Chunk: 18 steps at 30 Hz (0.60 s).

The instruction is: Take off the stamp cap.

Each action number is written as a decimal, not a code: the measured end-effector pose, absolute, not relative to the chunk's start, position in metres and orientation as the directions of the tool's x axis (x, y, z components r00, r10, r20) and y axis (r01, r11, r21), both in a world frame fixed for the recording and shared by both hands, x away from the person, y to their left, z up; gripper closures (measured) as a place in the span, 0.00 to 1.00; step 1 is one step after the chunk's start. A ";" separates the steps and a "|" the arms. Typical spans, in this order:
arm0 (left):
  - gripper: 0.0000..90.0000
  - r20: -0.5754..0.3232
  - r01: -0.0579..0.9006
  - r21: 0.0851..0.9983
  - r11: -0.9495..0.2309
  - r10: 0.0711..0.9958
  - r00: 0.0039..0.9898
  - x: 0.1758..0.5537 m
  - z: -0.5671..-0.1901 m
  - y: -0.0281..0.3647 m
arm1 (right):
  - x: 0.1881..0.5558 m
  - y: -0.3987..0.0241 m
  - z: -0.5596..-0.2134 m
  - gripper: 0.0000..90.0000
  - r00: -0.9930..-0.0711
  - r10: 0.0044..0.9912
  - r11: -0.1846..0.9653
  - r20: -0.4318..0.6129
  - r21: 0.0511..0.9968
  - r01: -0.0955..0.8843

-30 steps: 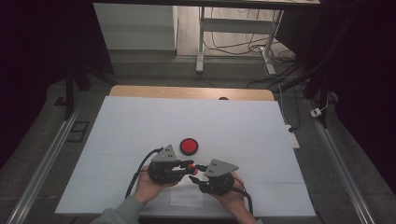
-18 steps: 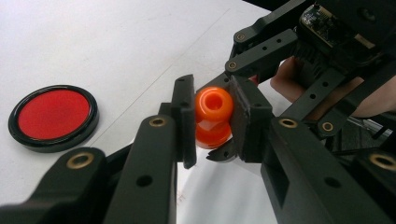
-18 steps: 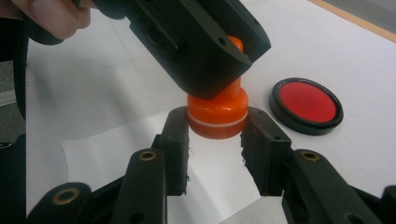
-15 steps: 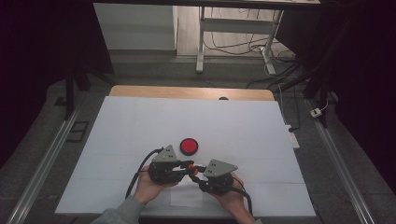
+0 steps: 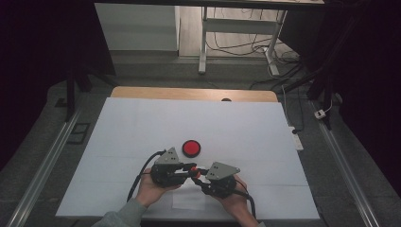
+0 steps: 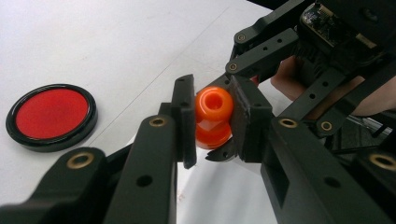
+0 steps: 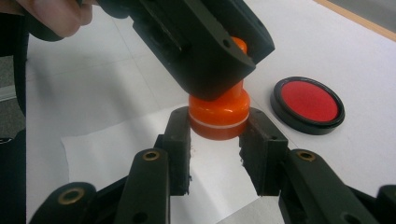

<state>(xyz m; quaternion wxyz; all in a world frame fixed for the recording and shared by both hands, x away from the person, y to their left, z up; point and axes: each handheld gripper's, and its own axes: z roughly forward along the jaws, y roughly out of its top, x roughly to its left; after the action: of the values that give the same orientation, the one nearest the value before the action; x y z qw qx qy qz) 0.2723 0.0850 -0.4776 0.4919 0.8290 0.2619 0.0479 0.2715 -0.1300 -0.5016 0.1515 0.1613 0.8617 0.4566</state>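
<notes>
Standing upright, orange stamp [image 7: 219, 114], handle up, both grippers clamping

I worked at a white-covered table [image 5: 142, 123] with a wooden far edge. Beyond it stood a grey floor [image 5: 156, 61], a metal frame leg [image 5: 203, 42], tangled cables [image 5: 246, 45], and dark sides.

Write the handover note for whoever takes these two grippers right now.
Left gripper: shut on the upper knob of the orange stamp.
Right gripper: jaws around the stamp's wide base, touching or nearly so; firmness of grip unclear.
The stamp sits between both grippers above the white paper sheet, near the table's front edge.
The red ink pad lies open on the table just beyond the grippers.
Done: stamp picked up. Left, probably: separate or ink the stamp, then press it on the paper; no print seen yet.
</notes>
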 end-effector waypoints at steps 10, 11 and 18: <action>0.81 -0.186 0.393 0.840 -0.375 0.481 0.857 0.273 -0.478 0.085 | 0.270 -0.130 -0.501 0.71 -0.898 0.420 0.542 -0.132 0.830 0.131; 0.81 -0.185 0.393 0.839 -0.377 0.480 0.857 0.273 -0.479 0.085 | 0.270 -0.129 -0.501 0.71 -0.898 0.419 0.547 -0.136 0.827 0.130; 0.81 -0.181 0.384 0.850 -0.360 0.485 0.855 0.271 -0.479 0.085 | 0.269 -0.130 -0.500 0.72 -0.892 0.427 0.544 -0.149 0.830 0.121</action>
<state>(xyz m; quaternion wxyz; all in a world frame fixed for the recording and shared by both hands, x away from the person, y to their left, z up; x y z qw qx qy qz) 0.2714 0.0850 -0.4787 0.5002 0.8231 0.2642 0.0505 0.2688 -0.1298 -0.5004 0.1697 0.1589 0.8621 0.4503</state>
